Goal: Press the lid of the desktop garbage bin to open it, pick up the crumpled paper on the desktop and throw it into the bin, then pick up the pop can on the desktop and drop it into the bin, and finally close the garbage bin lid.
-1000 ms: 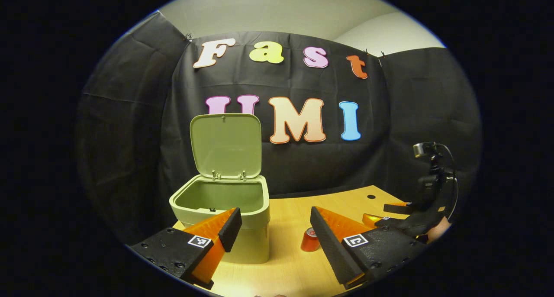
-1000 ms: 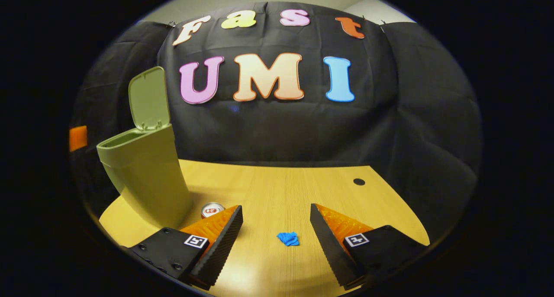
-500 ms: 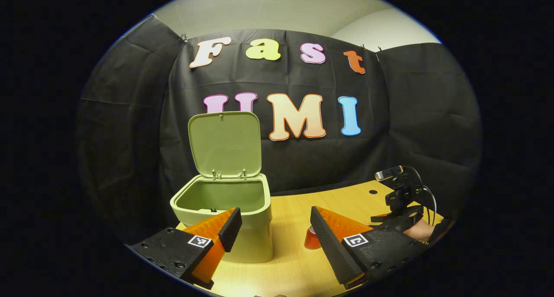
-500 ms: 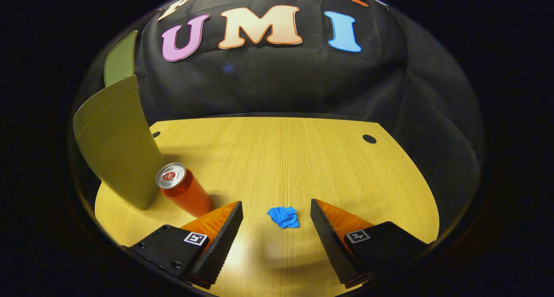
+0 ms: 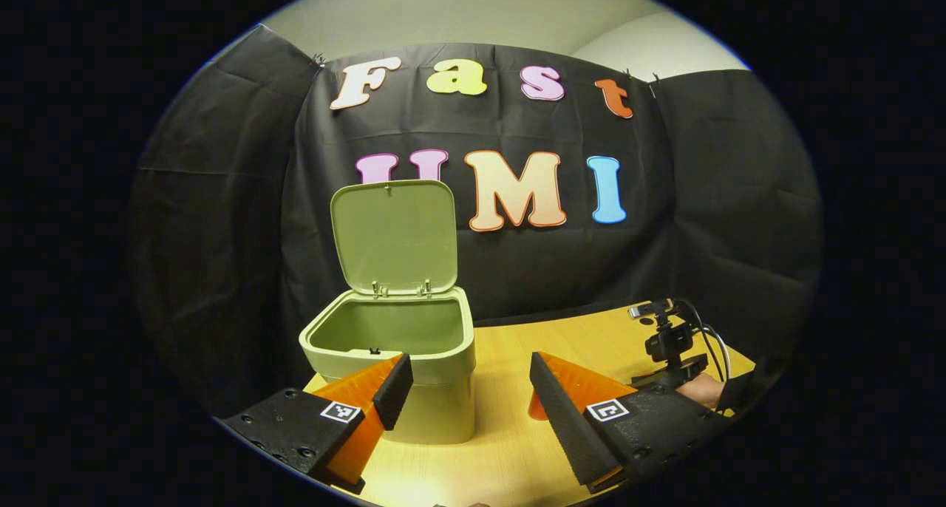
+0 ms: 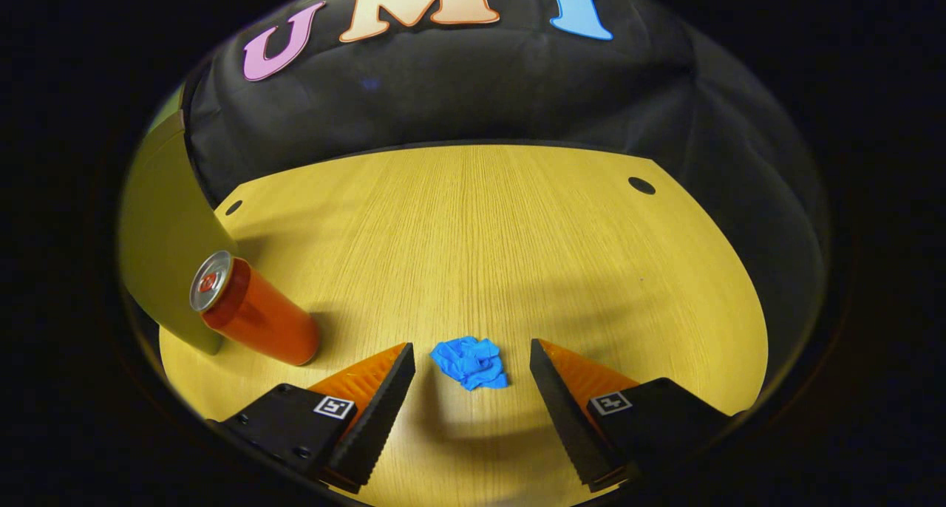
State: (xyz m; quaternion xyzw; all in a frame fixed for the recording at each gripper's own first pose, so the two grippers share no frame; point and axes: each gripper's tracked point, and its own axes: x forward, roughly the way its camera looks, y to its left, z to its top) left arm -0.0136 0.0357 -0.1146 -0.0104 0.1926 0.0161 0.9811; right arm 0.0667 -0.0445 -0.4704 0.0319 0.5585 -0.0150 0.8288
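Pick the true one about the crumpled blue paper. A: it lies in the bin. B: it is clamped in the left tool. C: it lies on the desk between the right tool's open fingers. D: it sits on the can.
C: the crumpled paper rests on the desk, untouched, between the right tool's spread fingers.

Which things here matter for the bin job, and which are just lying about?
For the job:
- garbage bin, lid up
- crumpled paper, between the open right tongs
- pop can, upright beside the bin
- left tongs, open

Lying about:
- desk with cable holes
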